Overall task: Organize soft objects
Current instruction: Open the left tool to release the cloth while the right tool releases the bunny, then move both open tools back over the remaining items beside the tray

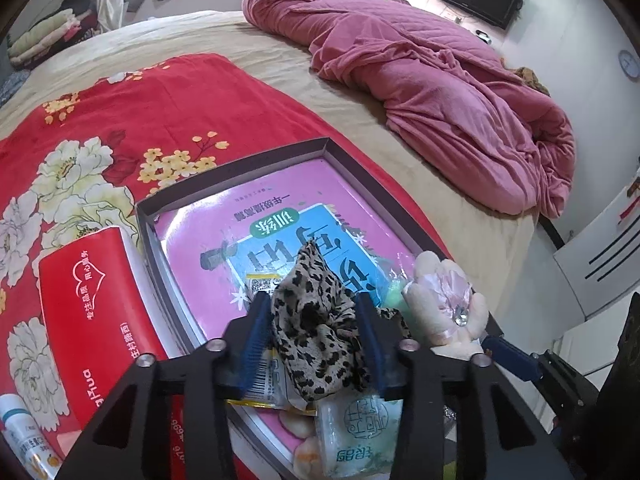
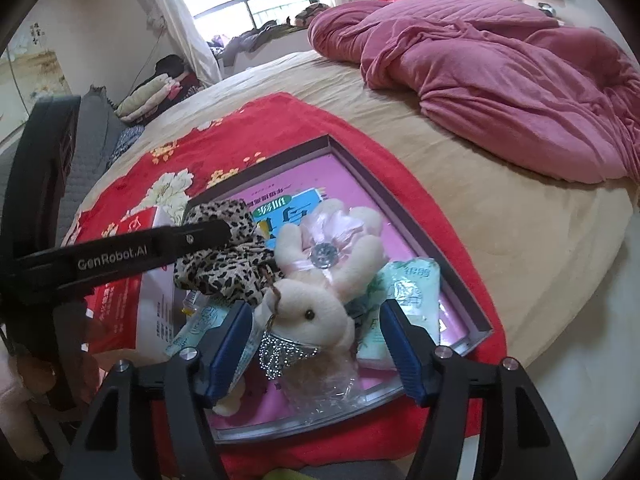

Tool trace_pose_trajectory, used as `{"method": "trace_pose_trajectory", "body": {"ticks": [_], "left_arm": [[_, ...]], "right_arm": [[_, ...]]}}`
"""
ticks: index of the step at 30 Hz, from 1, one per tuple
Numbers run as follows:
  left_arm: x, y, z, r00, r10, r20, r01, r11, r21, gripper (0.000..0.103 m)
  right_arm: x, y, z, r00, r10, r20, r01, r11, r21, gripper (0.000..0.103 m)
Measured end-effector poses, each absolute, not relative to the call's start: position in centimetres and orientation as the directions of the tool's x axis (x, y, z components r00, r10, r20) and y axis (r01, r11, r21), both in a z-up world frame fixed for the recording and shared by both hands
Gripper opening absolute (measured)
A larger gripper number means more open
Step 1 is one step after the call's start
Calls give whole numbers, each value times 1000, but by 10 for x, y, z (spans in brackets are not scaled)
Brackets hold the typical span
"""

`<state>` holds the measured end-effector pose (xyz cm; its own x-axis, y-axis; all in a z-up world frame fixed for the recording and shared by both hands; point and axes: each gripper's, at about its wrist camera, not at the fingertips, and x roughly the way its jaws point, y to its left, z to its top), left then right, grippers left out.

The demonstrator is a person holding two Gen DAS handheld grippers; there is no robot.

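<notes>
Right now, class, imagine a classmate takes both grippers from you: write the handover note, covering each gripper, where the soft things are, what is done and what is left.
Left gripper: jaws open, either side of the leopard-print fabric scrunchie, no visible squeeze on it.
Right gripper: jaws open, either side of the cream plush rabbit with a pink bow, pads clear of it.
Both lie in the shallow grey tray on the red floral blanket, among pale green tissue packets.
Done: scrunchie and rabbit are in the tray.
Left: back both grippers away; the red tissue pack beside the tray is still outside.
</notes>
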<state>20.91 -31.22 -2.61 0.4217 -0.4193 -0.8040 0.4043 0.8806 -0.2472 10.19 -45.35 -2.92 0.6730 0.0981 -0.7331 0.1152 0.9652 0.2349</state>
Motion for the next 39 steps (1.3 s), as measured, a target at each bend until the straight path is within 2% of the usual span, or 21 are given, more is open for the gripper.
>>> {"method": "trace_pose_trajectory", "body": {"ticks": [6, 10, 15, 26, 28, 30, 39], "left_arm": [[206, -309, -23, 427, -413, -805, 405, 883, -238, 56], [204, -306, -21, 436, -396, -808, 401, 889, -220, 67], [200, -300, -15, 455, -384, -804, 398, 895, -202, 74], [187, -294, -2, 463, -383, -799, 405, 894, -193, 78], [183, -292, 1, 469, -377, -798, 405, 896, -185, 78], [179, -290, 4, 476, -372, -797, 402, 898, -180, 79], [163, -273, 16, 500, -350, -792, 382, 910, -161, 80]], "right_arm": [[97, -458, -17, 699, 92, -709, 130, 959, 253, 66], [93, -461, -11, 713, 92, -695, 134, 955, 264, 66], [91, -461, -7, 719, 94, -689, 137, 952, 272, 66], [88, -459, 1, 725, 70, -686, 152, 954, 258, 66], [87, -460, 2, 724, 61, -687, 161, 954, 254, 68], [86, -461, 3, 725, 62, -686, 164, 951, 260, 75], [84, -461, 12, 726, 46, -686, 185, 948, 259, 75]]}}
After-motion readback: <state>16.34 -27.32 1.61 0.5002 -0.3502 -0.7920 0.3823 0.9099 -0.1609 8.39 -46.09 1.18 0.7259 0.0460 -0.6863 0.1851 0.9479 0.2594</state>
